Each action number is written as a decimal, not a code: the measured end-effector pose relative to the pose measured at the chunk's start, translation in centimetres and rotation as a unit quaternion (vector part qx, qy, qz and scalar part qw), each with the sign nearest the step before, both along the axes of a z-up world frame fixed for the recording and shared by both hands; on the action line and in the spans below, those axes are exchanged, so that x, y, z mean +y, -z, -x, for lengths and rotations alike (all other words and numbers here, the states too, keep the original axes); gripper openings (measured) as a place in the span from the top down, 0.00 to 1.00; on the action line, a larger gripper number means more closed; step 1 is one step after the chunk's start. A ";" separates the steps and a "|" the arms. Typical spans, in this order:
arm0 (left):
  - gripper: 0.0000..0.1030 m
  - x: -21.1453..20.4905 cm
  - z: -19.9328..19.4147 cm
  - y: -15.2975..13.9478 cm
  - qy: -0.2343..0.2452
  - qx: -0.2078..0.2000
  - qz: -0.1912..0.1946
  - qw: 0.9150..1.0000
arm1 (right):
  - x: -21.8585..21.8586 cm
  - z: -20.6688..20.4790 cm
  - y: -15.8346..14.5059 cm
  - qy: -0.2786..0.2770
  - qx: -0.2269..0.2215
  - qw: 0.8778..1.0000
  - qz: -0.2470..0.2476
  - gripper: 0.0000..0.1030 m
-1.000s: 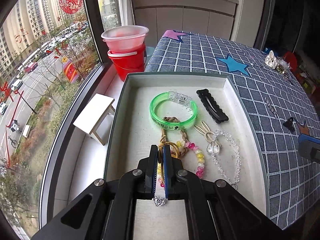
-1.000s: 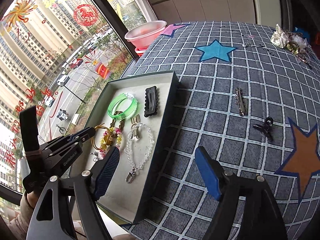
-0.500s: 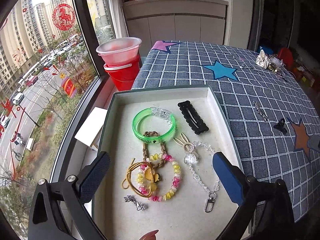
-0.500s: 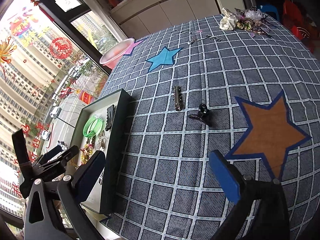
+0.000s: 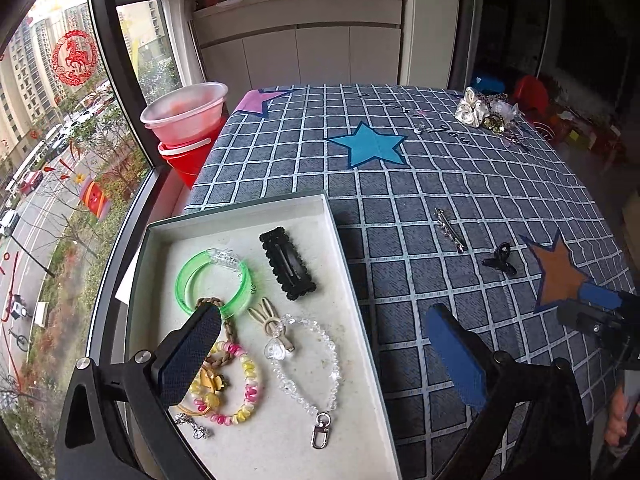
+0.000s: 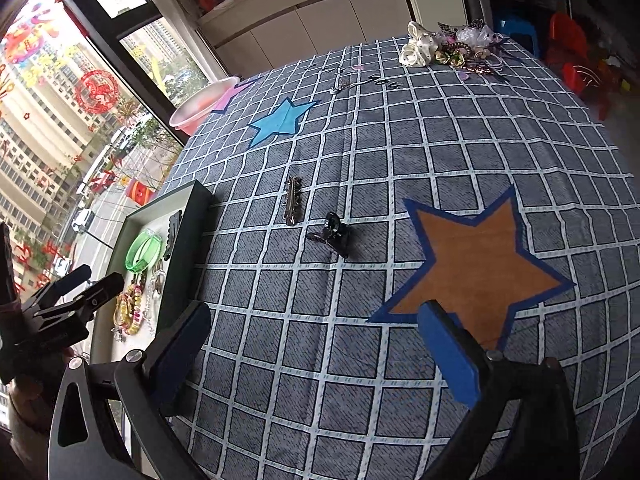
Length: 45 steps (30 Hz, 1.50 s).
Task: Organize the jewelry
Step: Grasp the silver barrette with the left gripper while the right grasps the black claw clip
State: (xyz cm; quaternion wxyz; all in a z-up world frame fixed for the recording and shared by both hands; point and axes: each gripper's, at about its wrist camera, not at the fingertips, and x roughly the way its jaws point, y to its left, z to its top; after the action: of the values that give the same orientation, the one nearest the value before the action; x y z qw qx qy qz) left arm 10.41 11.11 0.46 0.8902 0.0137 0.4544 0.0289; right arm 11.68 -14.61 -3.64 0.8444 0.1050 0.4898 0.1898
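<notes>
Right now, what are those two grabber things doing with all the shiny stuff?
A person is sorting jewelry into a shallow white tray. Both grabbers are open and empty: the left gripper hangs over the tray, where the green plastic bangle already lies. The right gripper faces the small black claw clip and silver barrette on the checked cloth.

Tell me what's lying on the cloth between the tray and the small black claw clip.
A slim silver metal hair clip lies between the tray and the small black claw clip, clearest in the right wrist view.
</notes>
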 end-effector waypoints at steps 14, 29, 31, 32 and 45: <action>0.00 -7.6 -6.8 2.2 0.049 0.056 -0.004 0.997 | 0.3 -1.5 1.1 -0.040 -0.040 0.995 0.087 0.00; 0.21 -9.0 -11.7 7.0 0.038 0.115 0.011 0.993 | 2.0 -4.1 3.8 -0.067 -0.025 0.993 0.098 0.23; 0.21 -9.1 -11.9 7.3 0.039 0.117 0.011 0.992 | 2.4 -4.5 4.0 -0.070 -0.024 0.992 0.098 0.23; 0.23 -9.1 -12.0 7.5 0.040 0.118 0.013 0.992 | 2.6 -4.6 4.1 -0.072 -0.026 0.992 0.099 0.23; 0.74 -10.2 -12.5 7.0 0.073 0.103 0.029 0.992 | 4.5 -5.3 4.1 -0.076 -0.064 0.987 0.125 0.73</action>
State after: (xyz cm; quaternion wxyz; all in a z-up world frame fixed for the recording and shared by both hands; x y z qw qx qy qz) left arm 22.88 0.92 -6.54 0.8385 0.0243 0.5420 -0.0511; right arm 16.93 -10.15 -7.74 0.8637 -0.0511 0.4611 0.1969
